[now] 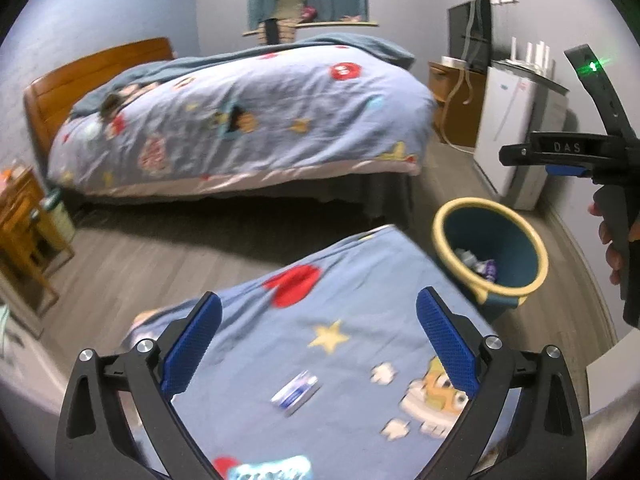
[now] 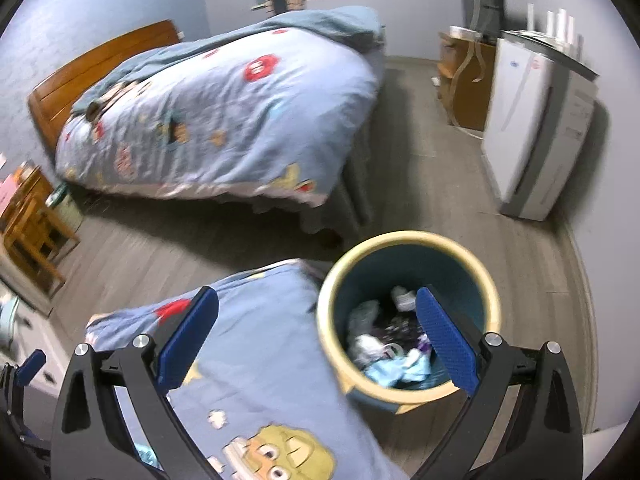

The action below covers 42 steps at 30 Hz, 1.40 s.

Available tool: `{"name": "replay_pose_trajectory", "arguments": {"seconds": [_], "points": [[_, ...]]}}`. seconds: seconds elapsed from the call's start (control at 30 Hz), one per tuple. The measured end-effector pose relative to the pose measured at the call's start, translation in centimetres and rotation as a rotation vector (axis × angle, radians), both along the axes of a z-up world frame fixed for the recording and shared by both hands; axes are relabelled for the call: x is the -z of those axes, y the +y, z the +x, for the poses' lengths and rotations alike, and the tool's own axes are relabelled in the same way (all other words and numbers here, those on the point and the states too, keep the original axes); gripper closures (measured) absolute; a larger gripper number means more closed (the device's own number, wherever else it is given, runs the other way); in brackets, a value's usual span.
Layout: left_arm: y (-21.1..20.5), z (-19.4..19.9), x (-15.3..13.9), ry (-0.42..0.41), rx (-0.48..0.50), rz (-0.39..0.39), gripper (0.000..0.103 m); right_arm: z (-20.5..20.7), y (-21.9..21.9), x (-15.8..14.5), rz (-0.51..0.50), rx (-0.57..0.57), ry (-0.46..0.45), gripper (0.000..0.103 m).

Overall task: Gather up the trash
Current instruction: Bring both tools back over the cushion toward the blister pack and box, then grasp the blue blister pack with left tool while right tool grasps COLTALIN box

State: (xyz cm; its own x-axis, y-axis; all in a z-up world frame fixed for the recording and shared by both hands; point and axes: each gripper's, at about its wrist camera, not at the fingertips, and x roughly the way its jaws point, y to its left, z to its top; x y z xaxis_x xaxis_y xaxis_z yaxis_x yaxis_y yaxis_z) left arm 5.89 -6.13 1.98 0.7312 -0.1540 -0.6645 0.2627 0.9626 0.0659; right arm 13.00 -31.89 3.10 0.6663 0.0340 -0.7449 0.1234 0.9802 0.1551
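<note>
We see dim, cool indoor light and heavy fisheye bending with dark corners. Motion blur smears both views; a green LED [image 1: 593, 65] flares, and shadow pools under the bed [image 2: 224, 120].

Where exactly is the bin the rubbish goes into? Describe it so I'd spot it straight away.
Start at the near bed with the blue cartoon quilt. On the grey wooden floor, right beside that bed's corner, stands the bin, with crumpled wrappers and paper already inside. It is round and dark teal with a pale yellow rim, unlike the tall, boxy white appliance against the wall.
</note>
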Motion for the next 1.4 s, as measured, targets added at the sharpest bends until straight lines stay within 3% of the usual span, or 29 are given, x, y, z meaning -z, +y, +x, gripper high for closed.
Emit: {"name": "replay_pose_trajectory", "arguments": {"seconds": [0.3, 0.5, 0.73, 0.83, 0.93, 1.1, 1.4], "points": [[7.6, -3.4, 3.2, 0.073, -0.144, -0.026, 0.006, -1.3, 8.3, 1.8, 0.001, -0.146, 0.069, 0.006], [9.1, -5.3, 9.5, 0.279, -0.211, -0.051, 0.006, -1.8, 12.0, 2.4, -0.008, -0.190, 0.087, 0.006], [8.2, -5.4, 14.5, 0.401, -0.196, 0.070, 0.006, -2.7, 13.4, 3.6, 0.001, -0.203, 0.112, 0.006], [8.8, -4.7, 16.2, 0.482, -0.199, 0.040, 0.006, -3.1, 13.4, 4.3, -0.002, -0.209, 0.131, 0.006], [8.6, -4.3, 17.9, 0.556, -0.193, 0.068, 0.006, -3.1, 13.4, 4.6, -0.008, -0.210, 0.133, 0.006], [7.8, -4.4, 19.0, 0.571, -0.161, 0.125, 0.005, -2.7, 13.2, 5.1, 0.001, -0.213, 0.145, 0.006], [8.2, -4.6, 19.4, 0.584, -0.163, 0.116, 0.005, -2.3, 14.4, 5.6, -0.010, -0.252, 0.149, 0.006]]}}
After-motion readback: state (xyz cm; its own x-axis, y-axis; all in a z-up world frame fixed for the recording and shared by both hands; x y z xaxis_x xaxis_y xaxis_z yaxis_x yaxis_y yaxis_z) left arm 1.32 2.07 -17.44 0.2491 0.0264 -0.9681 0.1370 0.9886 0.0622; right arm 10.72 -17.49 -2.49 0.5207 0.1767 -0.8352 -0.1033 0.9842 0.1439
